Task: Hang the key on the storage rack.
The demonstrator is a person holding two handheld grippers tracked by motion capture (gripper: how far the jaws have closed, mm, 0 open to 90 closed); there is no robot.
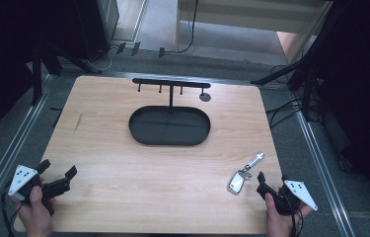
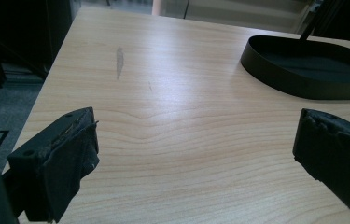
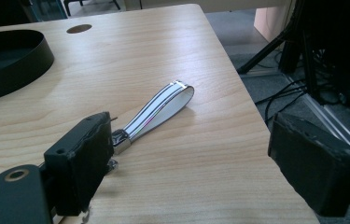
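Keyring lay lower right, just beside the right gripper, which gaped empty; left gripper likewise. Advised: straddle the strap squarely before closing.

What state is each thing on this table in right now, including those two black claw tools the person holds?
Left gripper: jaws open, holding nothing, at the table's near left corner.
Right gripper: jaws open, empty, just beside the key fob.
Key fob: lying flat on the table, strap stretched out, not gripped.
Oval tray: empty.
Hook rack: upright on the tray, nothing hanging from its hooks.
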